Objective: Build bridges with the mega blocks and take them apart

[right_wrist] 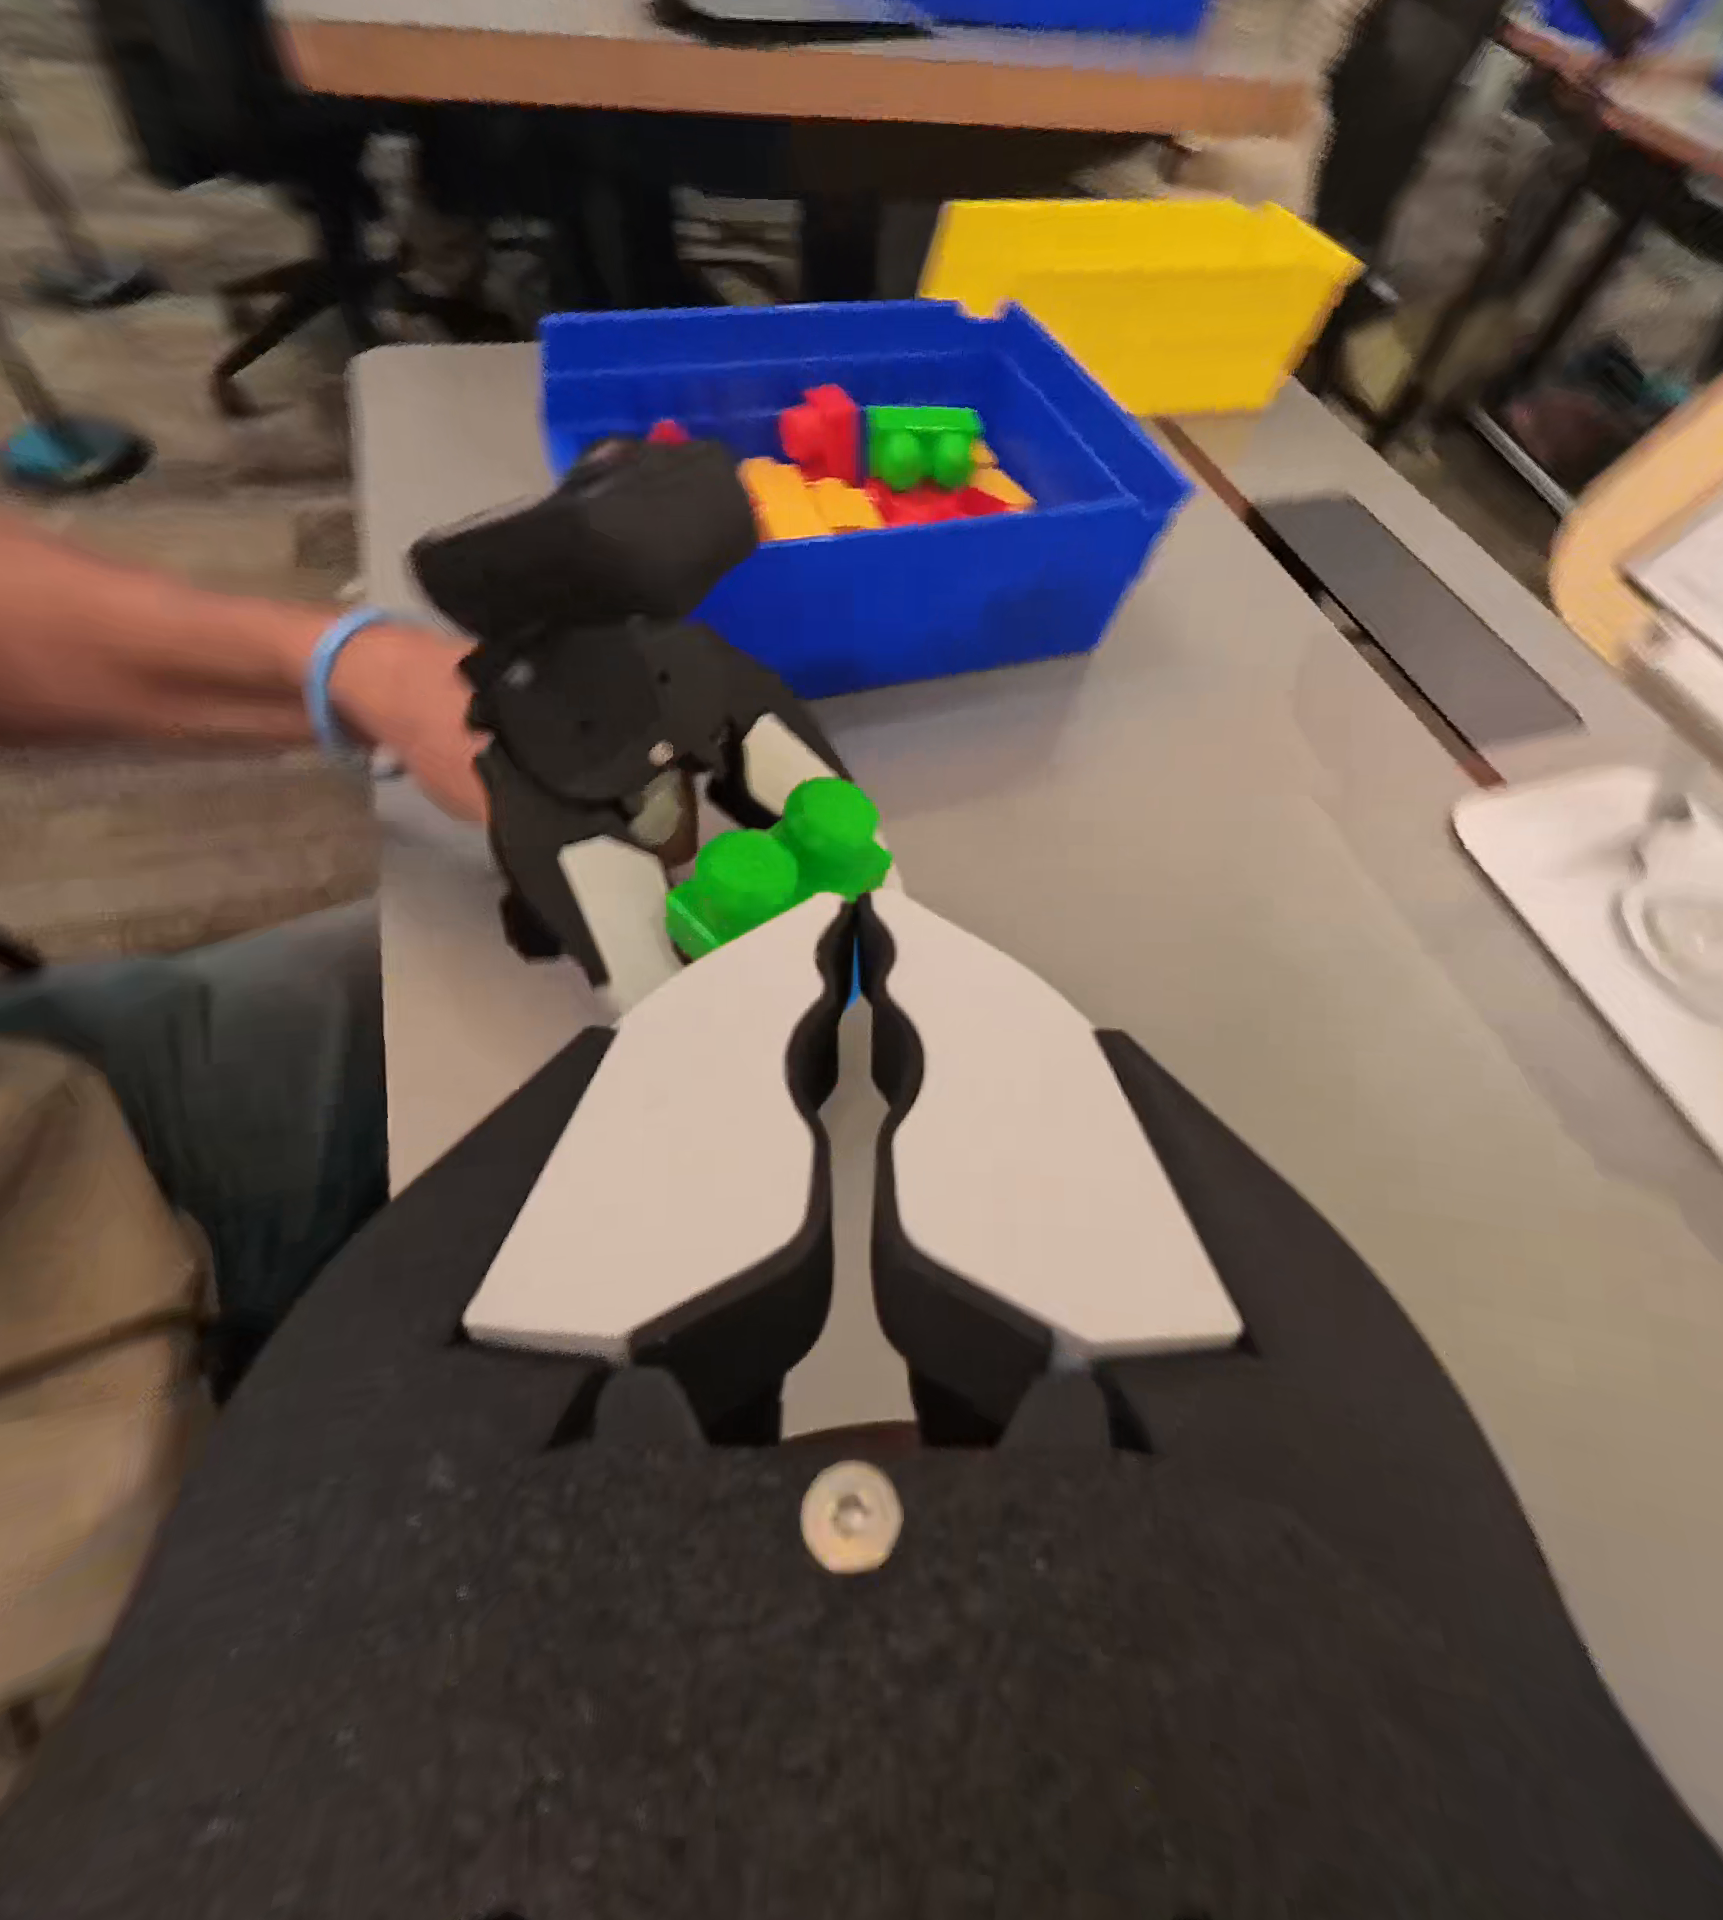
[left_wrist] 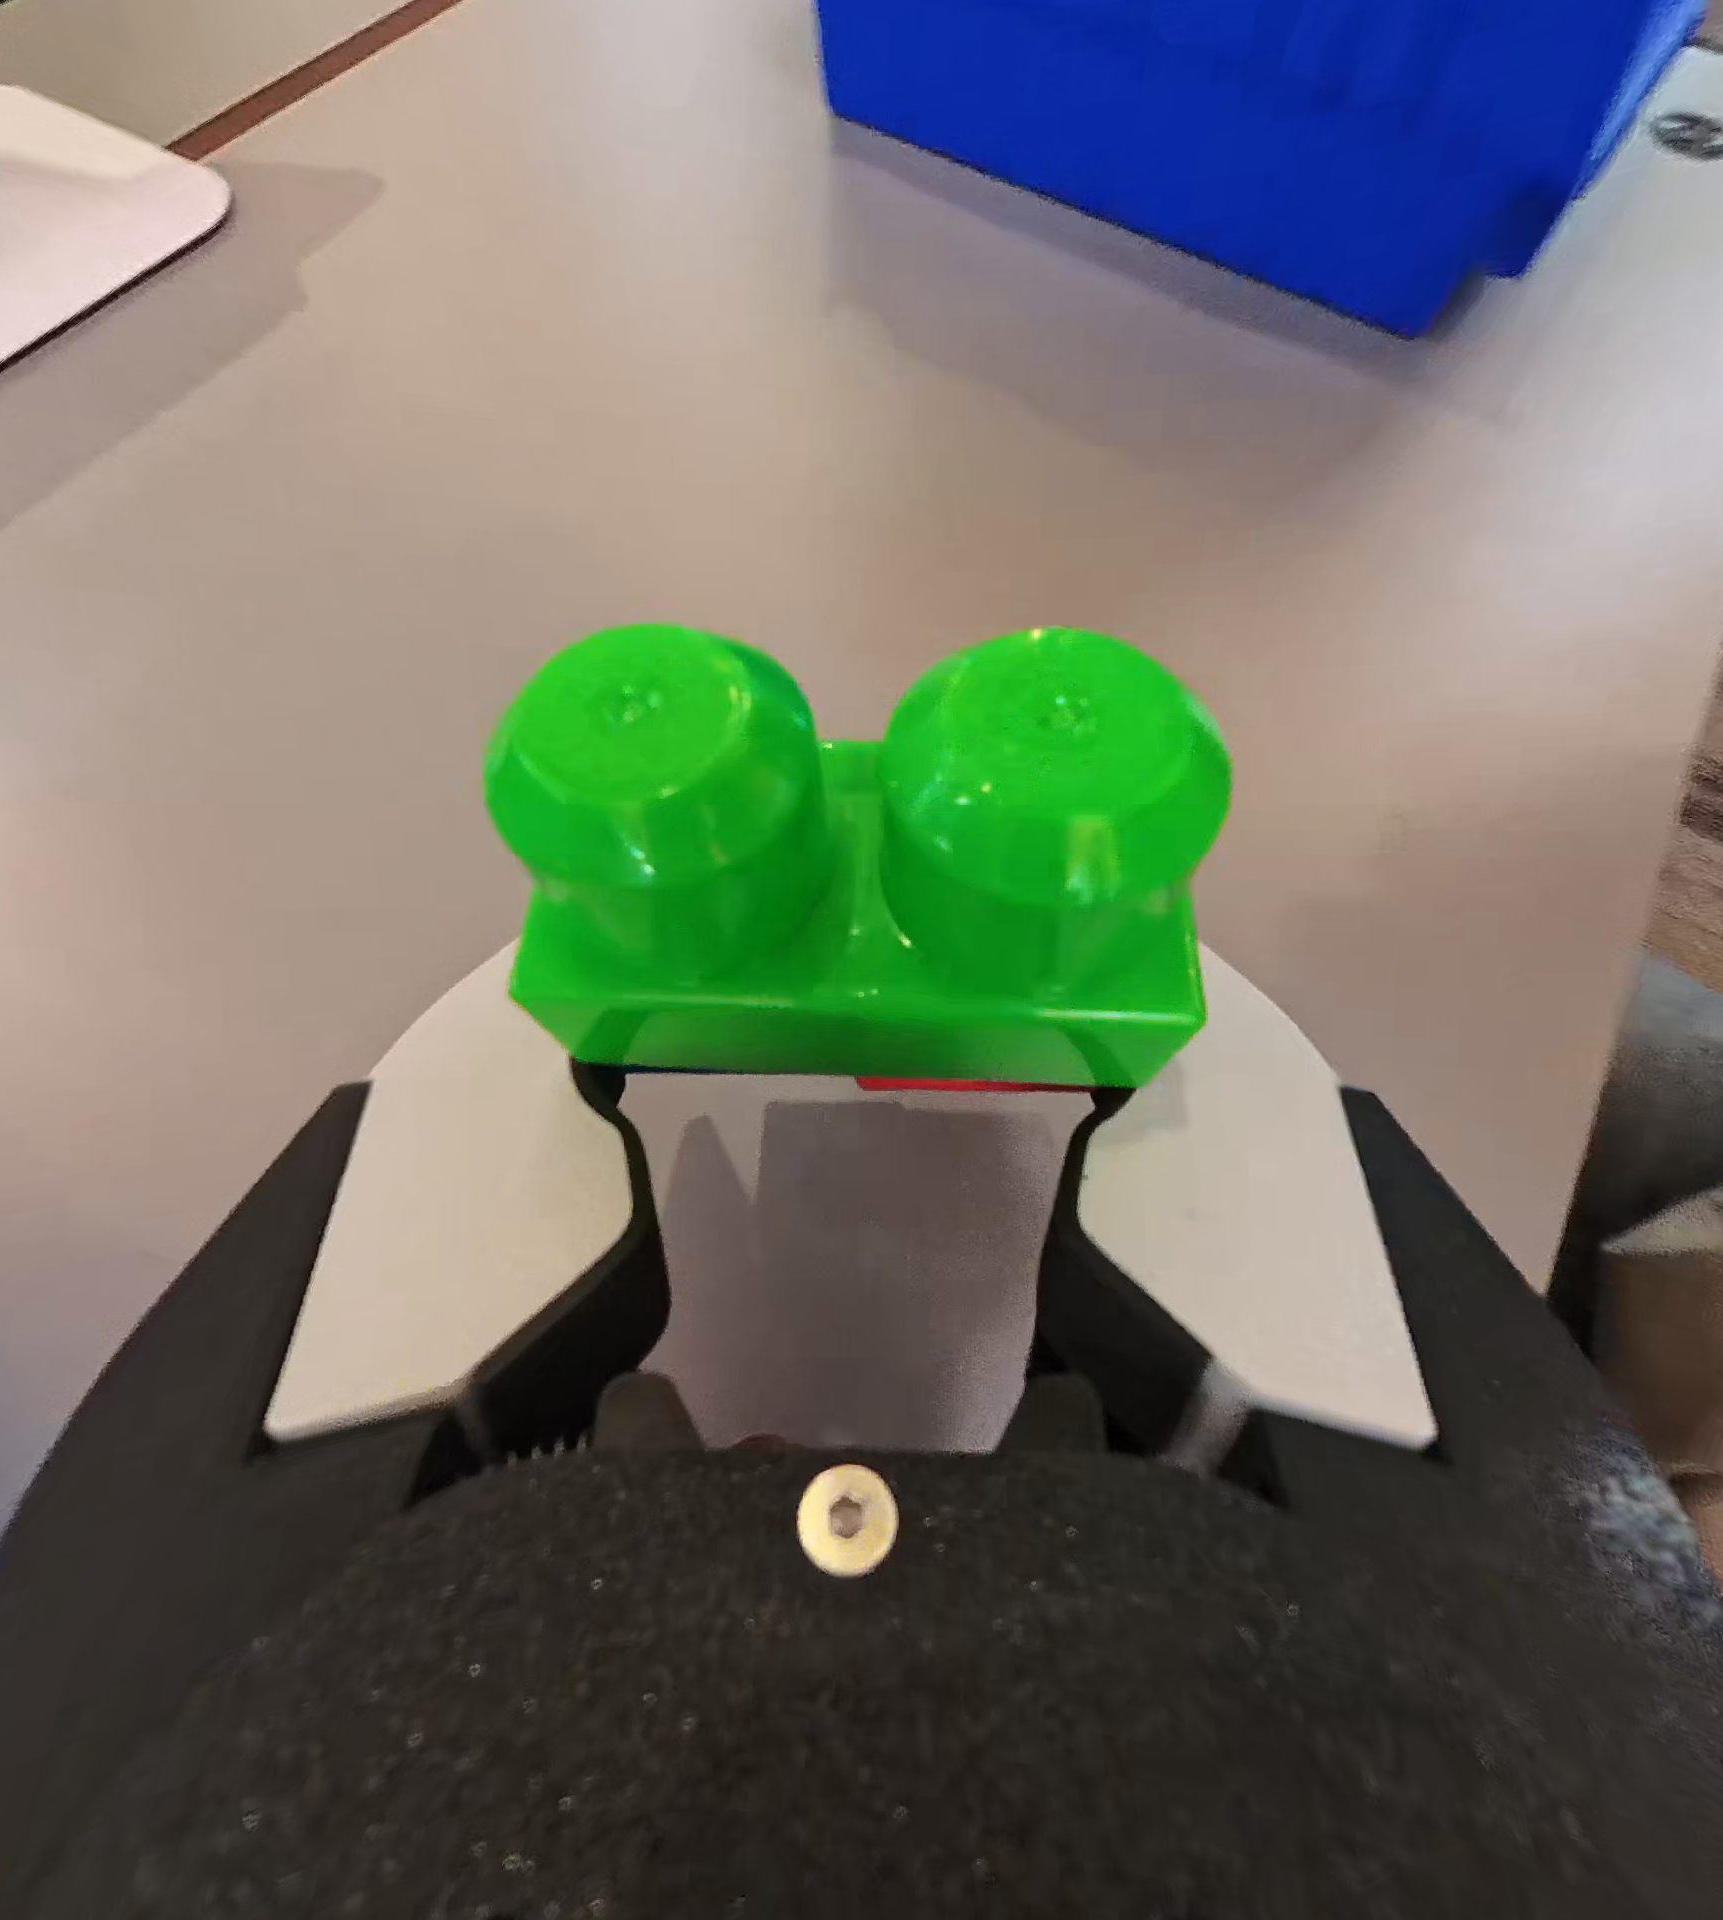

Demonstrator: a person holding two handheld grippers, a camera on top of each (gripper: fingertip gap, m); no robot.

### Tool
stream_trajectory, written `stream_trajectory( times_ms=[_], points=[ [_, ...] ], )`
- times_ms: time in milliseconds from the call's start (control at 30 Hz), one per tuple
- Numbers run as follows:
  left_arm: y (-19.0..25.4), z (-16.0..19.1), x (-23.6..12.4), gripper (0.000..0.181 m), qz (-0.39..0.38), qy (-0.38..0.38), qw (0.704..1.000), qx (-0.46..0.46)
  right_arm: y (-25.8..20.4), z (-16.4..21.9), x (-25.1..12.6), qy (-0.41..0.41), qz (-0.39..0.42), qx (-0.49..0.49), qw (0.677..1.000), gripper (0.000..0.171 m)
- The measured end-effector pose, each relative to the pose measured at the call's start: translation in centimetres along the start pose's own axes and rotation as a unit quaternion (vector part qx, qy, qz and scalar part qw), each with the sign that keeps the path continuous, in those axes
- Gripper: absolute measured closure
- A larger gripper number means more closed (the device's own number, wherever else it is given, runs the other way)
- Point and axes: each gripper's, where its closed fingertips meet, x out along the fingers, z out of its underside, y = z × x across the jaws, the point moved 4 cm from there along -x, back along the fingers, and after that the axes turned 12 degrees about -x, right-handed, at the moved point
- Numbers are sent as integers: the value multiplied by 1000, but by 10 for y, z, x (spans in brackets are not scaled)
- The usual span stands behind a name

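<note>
A green two-stud block (left_wrist: 852,883) sits right at my left gripper (left_wrist: 852,1086), above the grey table (left_wrist: 628,468). Thin slivers of a red block (left_wrist: 940,1084) and a blue one show under it. The left fingers stand wide apart and their tips are hidden behind the green block's front edge. In the right wrist view the left gripper (right_wrist: 722,883) straddles the green block (right_wrist: 784,862), one finger at each end. My right gripper (right_wrist: 854,920) is shut, its tips just in front of the green block. A strip of the blue block (right_wrist: 853,982) shows through the slit.
A blue bin (right_wrist: 940,613) with several red, orange and green blocks stands behind, and also shows in the left view (left_wrist: 1200,156). A yellow bin (right_wrist: 1148,301) sits behind it. A white monitor base (right_wrist: 1615,935) is at the right, a person's arm (right_wrist: 161,665) at the left. Some 15 centimetres of space lies between my two pairs of fingers.
</note>
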Motion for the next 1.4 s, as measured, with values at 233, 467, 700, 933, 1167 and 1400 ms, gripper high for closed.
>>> stream_trajectory(
  times_ms=[233, 467, 700, 933, 1167, 1400],
  points=[
    [11, -8, -10, 92, 20, -13, 997, 71, 2, 39, 25, 10, -113, 104, 988, 171],
    [24, -13, -16, 92, 22, -1, 994, 107, -13, 56, 46, 59, -258, 415, 871, 105],
    [28, -10, -14, 92, 14, -5, 991, 133, -19, 59, 54, 75, -310, 539, 779, 104],
    [31, -15, -11, 93, 14, -2, 990, 140, -26, 60, 64, 58, -297, 547, 781, 96],
    [31, -15, -5, 92, 3, -11, 988, 157, -27, 71, 70, 44, -283, 554, 782, 84],
    [30, -6, 9, 93, -1, -47, 987, 153, -29, 76, 74, 37, -281, 548, 787, 80]
  ],
)
